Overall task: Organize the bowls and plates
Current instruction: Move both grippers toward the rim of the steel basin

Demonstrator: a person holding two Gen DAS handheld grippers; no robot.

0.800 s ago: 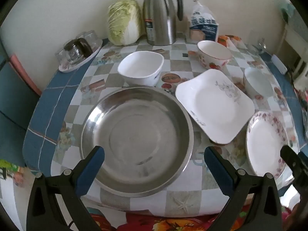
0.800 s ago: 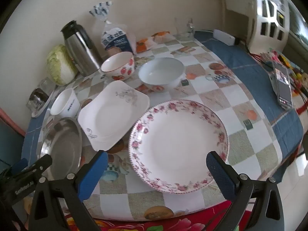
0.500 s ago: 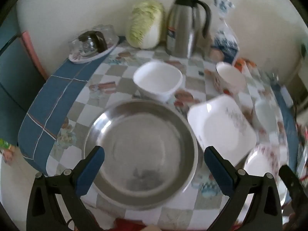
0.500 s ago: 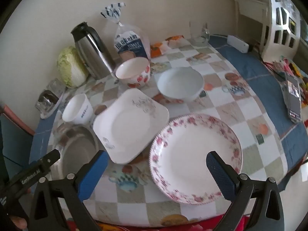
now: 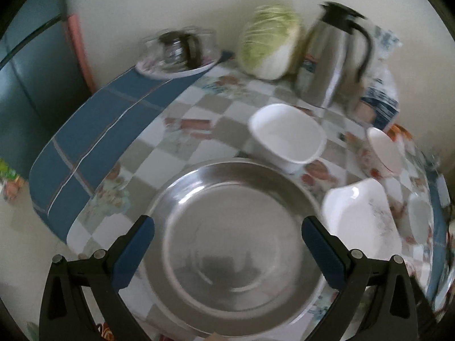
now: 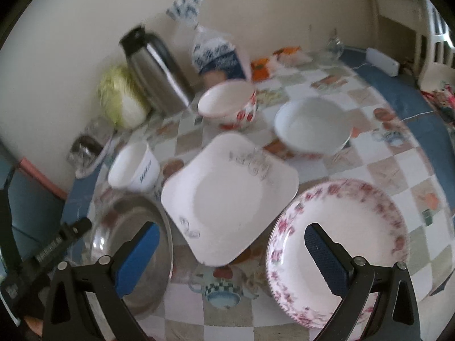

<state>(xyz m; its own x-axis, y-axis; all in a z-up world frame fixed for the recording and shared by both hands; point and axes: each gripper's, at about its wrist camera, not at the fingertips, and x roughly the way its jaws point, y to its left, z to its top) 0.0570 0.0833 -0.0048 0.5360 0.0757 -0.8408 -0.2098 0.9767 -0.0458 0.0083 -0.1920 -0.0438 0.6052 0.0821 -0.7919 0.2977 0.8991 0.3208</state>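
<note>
A large steel plate (image 5: 236,241) lies at the table's near left; my left gripper (image 5: 227,227) is open right above it. A white square bowl (image 5: 287,139) stands behind it. A white square plate (image 6: 230,201) lies mid-table, and my right gripper (image 6: 233,233) is open above its near edge. A round floral plate (image 6: 341,244) lies to the right under the right finger (image 6: 324,258). A red-patterned bowl (image 6: 227,105) and a white round bowl (image 6: 312,126) stand farther back. The steel plate (image 6: 133,244) and the left gripper's body (image 6: 42,255) also show in the right wrist view.
A steel thermos jug (image 5: 332,54), a cabbage (image 5: 270,42), a bread bag (image 6: 216,56) and a dish of glasses (image 5: 179,54) stand along the back wall. A glass (image 6: 332,45) and a white box (image 6: 381,61) are at the far right. The table edge is near me.
Both grippers have swung left and moved closer to the table. The left one has come down over the steel plate; the right one now faces the square plate instead of the floral plate.
</note>
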